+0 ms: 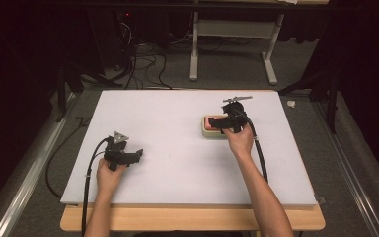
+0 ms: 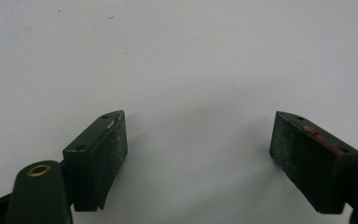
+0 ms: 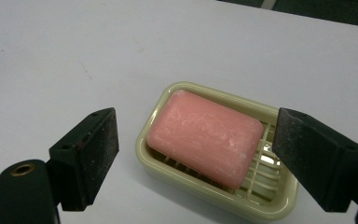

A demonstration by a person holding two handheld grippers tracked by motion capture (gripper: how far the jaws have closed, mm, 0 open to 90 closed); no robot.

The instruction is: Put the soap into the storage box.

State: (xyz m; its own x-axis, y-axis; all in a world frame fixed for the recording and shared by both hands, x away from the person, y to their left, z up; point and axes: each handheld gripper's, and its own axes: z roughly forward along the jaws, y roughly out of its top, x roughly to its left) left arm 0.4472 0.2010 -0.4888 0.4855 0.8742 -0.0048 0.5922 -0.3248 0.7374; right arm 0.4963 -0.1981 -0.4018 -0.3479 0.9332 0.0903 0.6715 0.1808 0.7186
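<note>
Right hand-held gripper (image 1: 225,124): jaws spread wide, released, grasping nothing. In the right gripper view (image 3: 196,156) the two black jaws stand either side of a soap dish, one just beside its near-left corner, the other over its right end; contact with the dish cannot be told.

Right hand (image 1: 240,140): wrapped around the gripper body, forearm reaching forward from the bottom edge toward the right-centre of the tabletop (image 1: 168,148). Cable trails back along the forearm.

Soap dish (image 3: 223,196): pale cream, rectangular with rounded corners, slatted inside. It sits on the white tabletop right of centre, under the right gripper's jaws in the high view (image 1: 208,132).

Soap bar (image 3: 204,137): pink, rounded rectangle, lying in the dish, tilted slightly across the slats.

Left hand-held gripper (image 1: 128,156): jaws set wide apart, released, empty. In the left gripper view (image 2: 198,154) bare white tabletop lies between them. It is low over the near-left part of the tabletop, well apart from the dish; a grey three-cornered plate on top.

Left hand (image 1: 109,174): gripping the body from behind, forearm entering from the bottom edge.
</note>
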